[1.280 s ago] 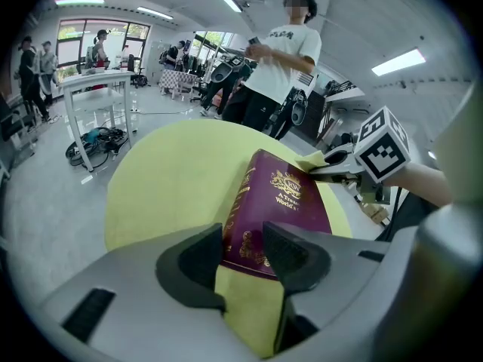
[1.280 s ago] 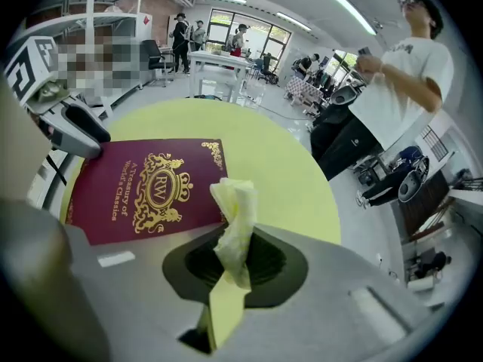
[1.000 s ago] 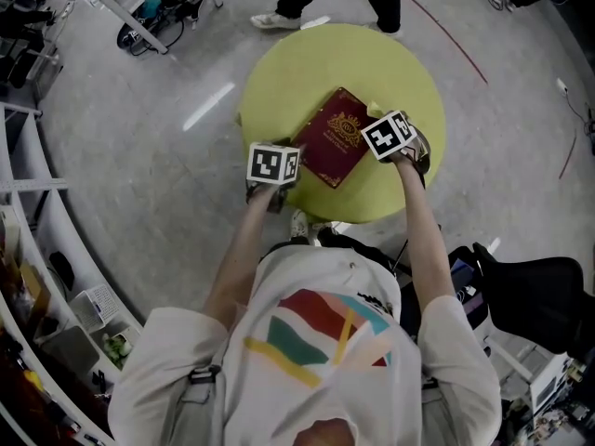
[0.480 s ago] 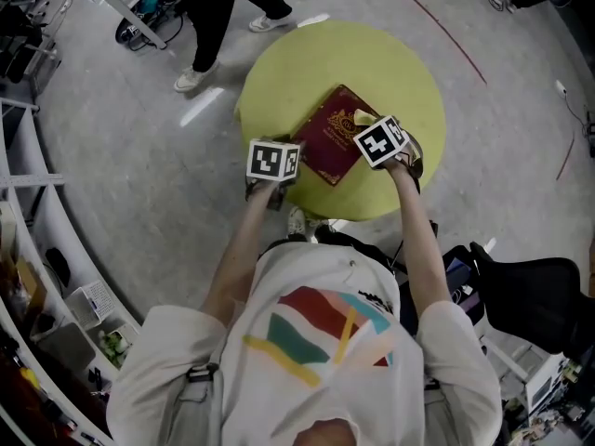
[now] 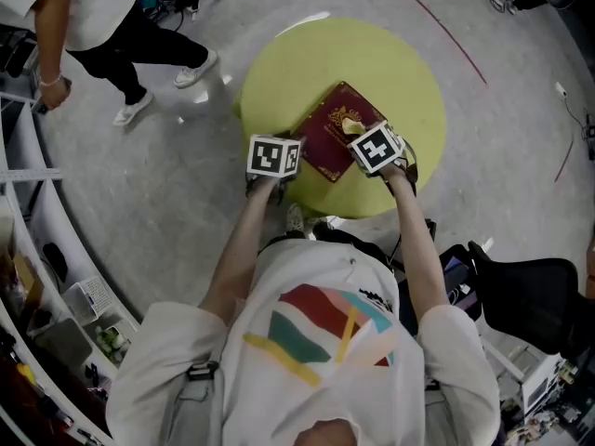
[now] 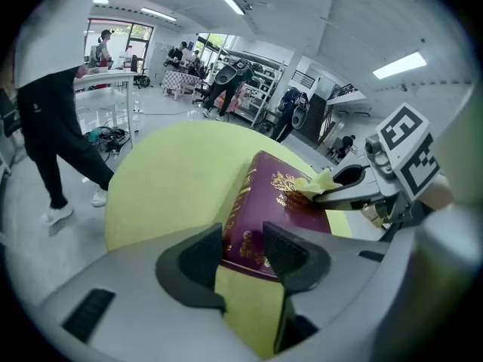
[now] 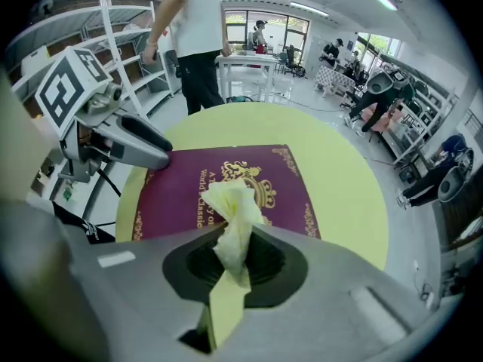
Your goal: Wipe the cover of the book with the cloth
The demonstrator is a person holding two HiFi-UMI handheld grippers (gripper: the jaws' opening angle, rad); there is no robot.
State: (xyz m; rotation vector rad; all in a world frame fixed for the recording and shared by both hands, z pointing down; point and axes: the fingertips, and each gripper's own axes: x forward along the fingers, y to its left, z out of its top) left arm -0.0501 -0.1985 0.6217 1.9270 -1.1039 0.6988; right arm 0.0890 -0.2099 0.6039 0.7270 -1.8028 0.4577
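A maroon book (image 5: 330, 137) with gold print lies flat on the round yellow table (image 5: 279, 72). My right gripper (image 7: 234, 259) is shut on a crumpled yellow cloth (image 7: 235, 210). The cloth's free end rests on the cover by the gold crest (image 7: 260, 179); in the head view the cloth (image 5: 353, 126) lies near the book's middle. My left gripper (image 6: 245, 255) stands open at the book's near corner (image 6: 245, 236). Its left jaw is beside the spine and its right jaw over the cover. In the left gripper view the right gripper (image 6: 339, 194) reaches in from the right.
A person in a white top and dark trousers (image 5: 102, 17) stands on the floor at the upper left. A black chair (image 5: 530, 295) is at the lower right and shelving (image 5: 37, 277) runs along the left. The table's far half is bare yellow surface.
My right gripper has carried the cloth leftwards from the book's right edge onto the middle of the cover. The left gripper has stayed put. The person behind the table walked off to the left.
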